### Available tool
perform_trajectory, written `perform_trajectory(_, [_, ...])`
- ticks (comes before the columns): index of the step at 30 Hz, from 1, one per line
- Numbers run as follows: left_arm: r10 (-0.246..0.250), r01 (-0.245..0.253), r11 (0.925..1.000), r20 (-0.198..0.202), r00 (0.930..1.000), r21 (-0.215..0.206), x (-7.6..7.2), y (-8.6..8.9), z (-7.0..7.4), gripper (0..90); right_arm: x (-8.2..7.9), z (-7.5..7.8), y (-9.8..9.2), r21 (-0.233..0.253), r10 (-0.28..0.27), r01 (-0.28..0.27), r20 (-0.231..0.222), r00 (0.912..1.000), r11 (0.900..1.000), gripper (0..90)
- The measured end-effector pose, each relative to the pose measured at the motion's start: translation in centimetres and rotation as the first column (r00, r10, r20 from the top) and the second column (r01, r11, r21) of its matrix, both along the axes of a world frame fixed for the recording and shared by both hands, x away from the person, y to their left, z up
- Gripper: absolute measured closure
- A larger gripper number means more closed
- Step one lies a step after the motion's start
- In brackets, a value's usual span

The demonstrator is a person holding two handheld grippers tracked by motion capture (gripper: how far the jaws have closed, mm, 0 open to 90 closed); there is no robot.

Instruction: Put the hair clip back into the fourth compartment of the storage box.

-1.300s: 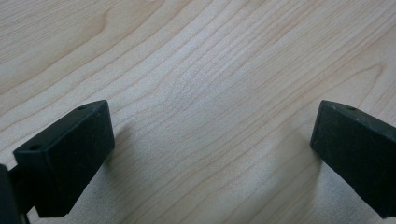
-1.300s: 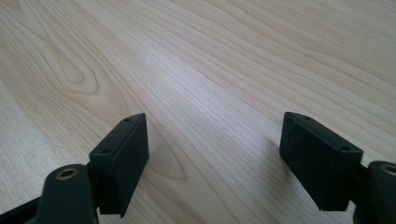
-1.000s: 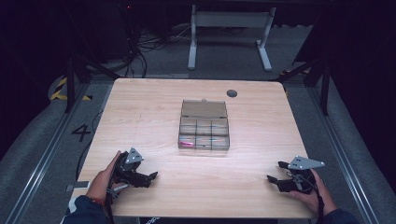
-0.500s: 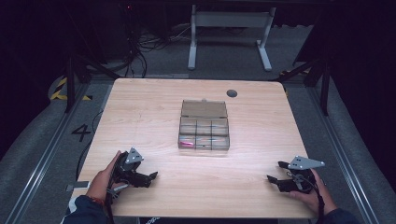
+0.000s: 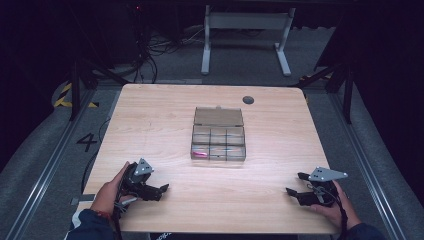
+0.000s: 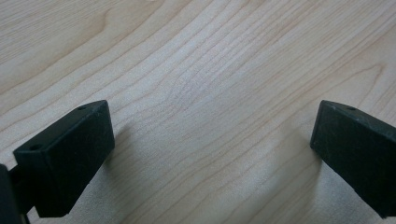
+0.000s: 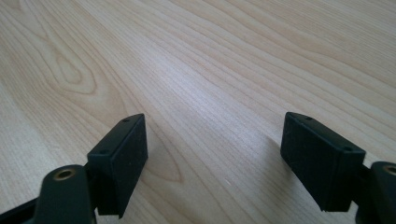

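The left tongs (image 5: 159,192) and the right tongs (image 5: 295,193) both rest wide open on the table (image 5: 150,120), holding nothing. The little clear box (image 5: 219,142) sits ahead, between them, about as near to each, lid flipped away.

Floor numeral: you can read a dark "4" (image 5: 87,142) painted on the grey floor (image 5: 45,150), just left of the table's (image 5: 150,115) left edge.
Floor sign: you see yellow-and-black hazard stripes (image 5: 67,95) on the floor beyond the numeral, near the table's far left corner; they carry no wording.
Compartment box: you can read no label or brand on the clear compartment box (image 5: 218,136) at the table's middle.
Left gripper view: you find only bare wood grain, no lettering.
Right gripper view: the same, no lettering you can read.
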State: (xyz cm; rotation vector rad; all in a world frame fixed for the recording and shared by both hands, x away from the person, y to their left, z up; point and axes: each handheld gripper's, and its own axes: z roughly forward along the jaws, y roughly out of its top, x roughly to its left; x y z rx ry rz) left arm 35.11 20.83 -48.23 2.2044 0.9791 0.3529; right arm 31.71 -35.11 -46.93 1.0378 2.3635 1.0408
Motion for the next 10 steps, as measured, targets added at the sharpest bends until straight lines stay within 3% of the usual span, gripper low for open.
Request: perform_trajectory(10, [0.0,0.0,1.0,0.0,1.0,0.0,0.0,0.0,0.0,0.2,0.02,0.02,-0.03,-0.002,0.001,-0.001,-0.002,1.0,1.0,23.6])
